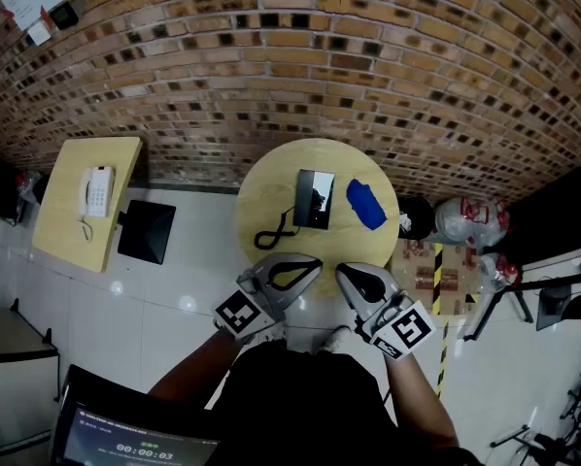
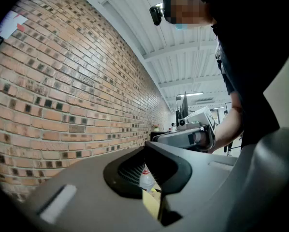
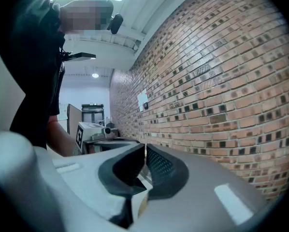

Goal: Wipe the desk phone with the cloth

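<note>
A black desk phone (image 1: 314, 199) lies on the round wooden table (image 1: 271, 178), its coiled cord (image 1: 274, 233) trailing toward the near left. To its right on the same table is a crumpled blue cloth (image 1: 364, 205). Both grippers hover at the table's near edge, short of the phone and cloth. My left gripper (image 1: 315, 262) (image 2: 145, 148) is shut, with nothing between its jaws. My right gripper (image 1: 341, 270) (image 3: 145, 146) is also shut and empty. Their tips point toward each other, so each gripper view shows the other gripper and the brick wall (image 2: 62, 105).
A white phone (image 1: 96, 192) rests on a square wooden table (image 1: 72, 221) at the left, with a black panel (image 1: 147, 231) beside it. Plastic bags (image 1: 465, 221) and yellow-black floor tape (image 1: 436, 280) lie to the right. A laptop screen (image 1: 125, 440) sits near the bottom left.
</note>
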The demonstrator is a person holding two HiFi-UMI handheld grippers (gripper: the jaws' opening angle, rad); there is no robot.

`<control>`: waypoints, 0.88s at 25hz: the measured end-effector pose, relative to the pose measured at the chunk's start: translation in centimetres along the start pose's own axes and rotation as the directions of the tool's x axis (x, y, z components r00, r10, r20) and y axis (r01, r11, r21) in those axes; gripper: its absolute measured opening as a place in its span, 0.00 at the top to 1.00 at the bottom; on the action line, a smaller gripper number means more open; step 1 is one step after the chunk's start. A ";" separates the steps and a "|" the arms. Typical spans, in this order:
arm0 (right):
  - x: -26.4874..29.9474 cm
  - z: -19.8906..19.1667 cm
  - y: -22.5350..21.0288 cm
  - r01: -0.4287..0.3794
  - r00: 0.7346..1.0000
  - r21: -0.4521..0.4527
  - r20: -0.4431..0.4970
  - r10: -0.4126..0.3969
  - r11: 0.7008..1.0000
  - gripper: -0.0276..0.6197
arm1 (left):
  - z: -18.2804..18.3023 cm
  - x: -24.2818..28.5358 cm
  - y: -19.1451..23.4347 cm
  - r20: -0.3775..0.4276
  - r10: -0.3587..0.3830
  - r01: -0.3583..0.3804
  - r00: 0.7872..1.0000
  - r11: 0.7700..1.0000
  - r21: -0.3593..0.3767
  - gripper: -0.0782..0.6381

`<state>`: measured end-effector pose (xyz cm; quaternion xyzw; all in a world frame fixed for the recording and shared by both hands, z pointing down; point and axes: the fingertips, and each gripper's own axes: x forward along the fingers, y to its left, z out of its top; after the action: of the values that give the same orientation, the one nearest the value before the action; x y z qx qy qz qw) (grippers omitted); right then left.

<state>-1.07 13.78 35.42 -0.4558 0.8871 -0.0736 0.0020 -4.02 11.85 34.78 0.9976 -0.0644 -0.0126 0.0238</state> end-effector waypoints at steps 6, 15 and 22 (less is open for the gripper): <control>1.1 -0.9 0.4 0.031 0.999 0.008 -0.016 -0.030 1.000 0.95 | -0.4 -0.7 0.6 0.009 -0.034 0.034 0.999 0.999 -0.001 0.89; 4.1 -2.6 -1.7 0.135 0.990 0.045 -0.051 -0.132 0.990 0.93 | -1.5 -1.6 3.9 -0.007 -0.088 0.088 0.996 0.996 -0.027 0.89; 3.7 -5.4 -7.7 0.191 0.977 0.071 -0.112 -0.183 0.979 0.84 | -2.6 1.1 5.5 -0.026 -0.078 0.078 0.997 0.996 -0.035 0.89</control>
<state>2.58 7.07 42.03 -0.5322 0.8354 -0.1335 -0.0328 -3.51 6.41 37.58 0.9989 -0.0249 -0.0012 0.0409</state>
